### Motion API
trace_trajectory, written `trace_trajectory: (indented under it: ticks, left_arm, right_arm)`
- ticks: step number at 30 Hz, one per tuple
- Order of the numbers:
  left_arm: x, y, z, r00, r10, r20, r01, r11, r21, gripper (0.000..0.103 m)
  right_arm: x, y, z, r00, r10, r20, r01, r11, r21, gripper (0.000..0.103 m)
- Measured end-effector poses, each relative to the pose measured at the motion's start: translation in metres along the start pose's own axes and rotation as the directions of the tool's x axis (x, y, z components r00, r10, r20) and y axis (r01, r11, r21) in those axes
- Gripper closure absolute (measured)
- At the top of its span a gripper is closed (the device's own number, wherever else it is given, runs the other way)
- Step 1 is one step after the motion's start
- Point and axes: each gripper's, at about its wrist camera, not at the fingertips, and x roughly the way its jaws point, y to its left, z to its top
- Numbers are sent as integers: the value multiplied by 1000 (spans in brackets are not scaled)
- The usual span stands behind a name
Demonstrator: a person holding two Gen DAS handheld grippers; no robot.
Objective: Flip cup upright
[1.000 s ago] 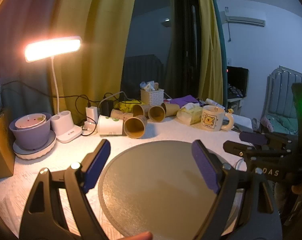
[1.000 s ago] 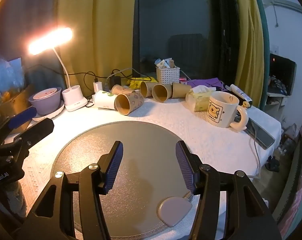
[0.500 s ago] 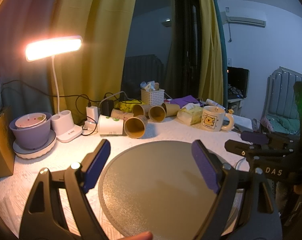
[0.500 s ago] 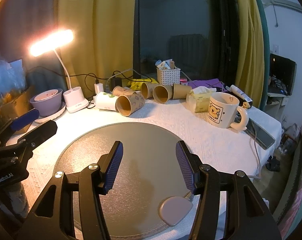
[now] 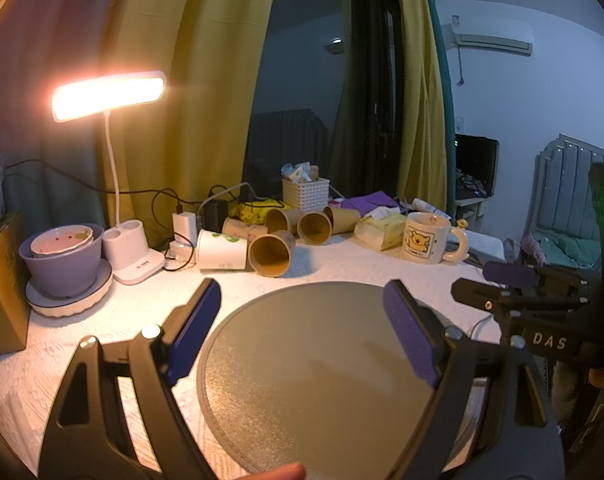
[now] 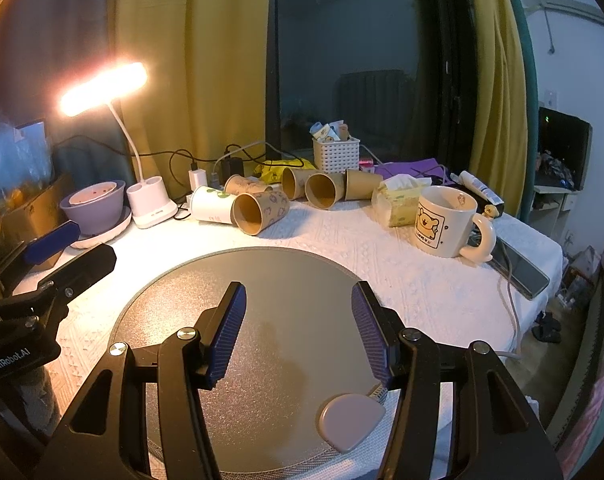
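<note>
Several paper cups lie on their sides at the back of the table: a brown printed cup point(image 5: 270, 253) point(image 6: 258, 213) nearest me, mouth toward me, a white cup with green print point(image 5: 221, 249) point(image 6: 211, 205) beside it, and more brown cups point(image 5: 314, 227) point(image 6: 322, 190) behind. My left gripper point(image 5: 302, 296) is open and empty above the round grey mat point(image 5: 322, 376). My right gripper point(image 6: 298, 300) is open and empty over the mat point(image 6: 261, 280). Each gripper shows at the edge of the other's view.
A cream bear mug point(image 6: 448, 222) stands upright at right beside a tissue pack point(image 6: 398, 200) and a phone point(image 6: 520, 266). A lit desk lamp point(image 6: 151, 204), a purple bowl point(image 6: 95, 206), a white basket point(image 6: 336, 154), chargers and cables line the back.
Both grippers have crept slightly forward toward the cups. Jaws stay open. Nothing on the table has moved.
</note>
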Motion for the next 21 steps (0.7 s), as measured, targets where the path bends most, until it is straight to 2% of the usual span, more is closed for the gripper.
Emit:
trace_trajectory:
  ticks: [21]
  left_arm:
    - [0,1,0,1000,-1,1,1,1000,-2,19]
  right_arm:
    - [1,1,-2,1000,3,0,-3,1000,1,45]
